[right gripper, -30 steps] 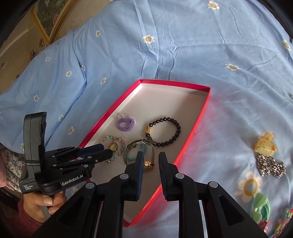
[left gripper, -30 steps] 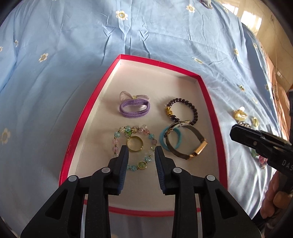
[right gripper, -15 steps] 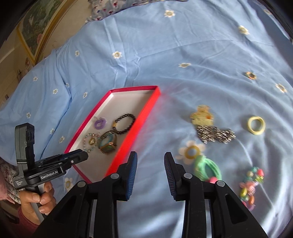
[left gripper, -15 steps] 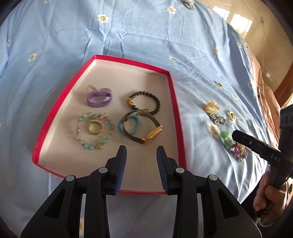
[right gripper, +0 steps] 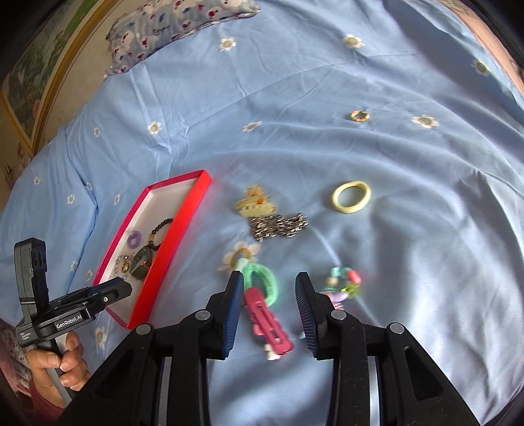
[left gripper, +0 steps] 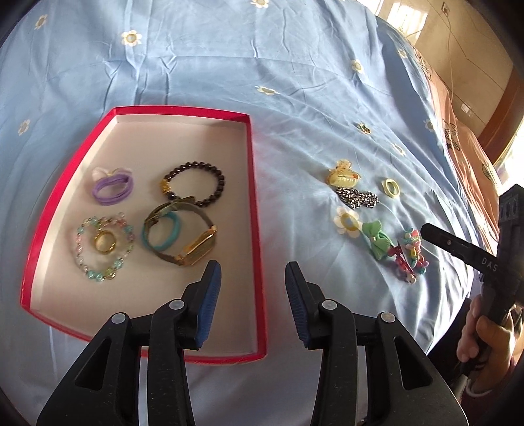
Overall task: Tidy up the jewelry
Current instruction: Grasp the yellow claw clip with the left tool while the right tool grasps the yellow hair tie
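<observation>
A red-rimmed tray on the blue bedsheet holds a purple hair tie, a dark bead bracelet, a gold watch band and a pastel bead bracelet around a gold ring. My left gripper hovers over the tray's right rim, its jaws opening with nothing between them. My right gripper stands open above the loose pieces. A pink hair clip and a green scrunchie lie on the sheet between its fingers, untouched.
More loose pieces lie on the sheet right of the tray: a yellow duck clip, a silver chain, a cream ring, a colourful bead bracelet and a small ring farther back. A patterned pillow lies at the far edge.
Both grippers have swung right, away from the tray's contents; the right one now hangs over the loose pieces. Both sets of jaws stand wider. The gold ring lies inside the pastel bracelet.
</observation>
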`<state>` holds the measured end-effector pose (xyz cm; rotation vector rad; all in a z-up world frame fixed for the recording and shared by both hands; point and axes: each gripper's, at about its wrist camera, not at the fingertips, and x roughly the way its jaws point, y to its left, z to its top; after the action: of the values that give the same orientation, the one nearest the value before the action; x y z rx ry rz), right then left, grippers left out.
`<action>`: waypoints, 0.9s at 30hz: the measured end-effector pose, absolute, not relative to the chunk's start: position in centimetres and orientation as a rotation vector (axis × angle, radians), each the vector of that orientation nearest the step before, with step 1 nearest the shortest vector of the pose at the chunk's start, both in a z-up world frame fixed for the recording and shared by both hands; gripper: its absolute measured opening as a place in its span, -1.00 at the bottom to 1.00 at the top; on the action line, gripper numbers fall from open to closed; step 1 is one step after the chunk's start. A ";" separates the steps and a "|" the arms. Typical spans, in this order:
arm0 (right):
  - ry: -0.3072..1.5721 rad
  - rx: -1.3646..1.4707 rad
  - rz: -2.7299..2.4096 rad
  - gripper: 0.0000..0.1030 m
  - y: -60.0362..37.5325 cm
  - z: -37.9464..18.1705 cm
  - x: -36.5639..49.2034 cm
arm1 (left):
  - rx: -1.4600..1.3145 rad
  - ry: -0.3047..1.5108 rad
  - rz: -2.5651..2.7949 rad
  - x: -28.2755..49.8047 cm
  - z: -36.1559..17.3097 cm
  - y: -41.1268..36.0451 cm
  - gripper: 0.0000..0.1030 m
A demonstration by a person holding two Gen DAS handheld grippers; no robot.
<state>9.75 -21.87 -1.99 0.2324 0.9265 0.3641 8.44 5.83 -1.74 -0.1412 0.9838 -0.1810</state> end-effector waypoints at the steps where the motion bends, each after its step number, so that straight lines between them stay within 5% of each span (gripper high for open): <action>1: 0.923 0.238 0.357 -0.31 -22.4 -2.0 9.8 | -0.135 0.984 -0.187 8.6 -1.7 5.4 -0.24; 13: 0.906 0.270 0.307 -0.31 -26.0 -2.2 11.2 | -0.060 0.985 -0.254 12.1 -1.1 0.4 -0.10; 18: 0.908 0.265 0.298 -0.31 -26.6 -2.4 12.6 | -0.059 0.993 -0.287 14.1 -1.2 -1.3 0.27; 27: 0.919 0.239 0.292 -0.31 -26.8 -3.1 15.5 | -0.062 1.022 -0.317 18.3 -2.0 -4.2 0.34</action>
<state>15.50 -26.82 -3.14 0.2387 0.9186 0.2919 18.31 -4.25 -2.00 -0.0624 1.0222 -0.3168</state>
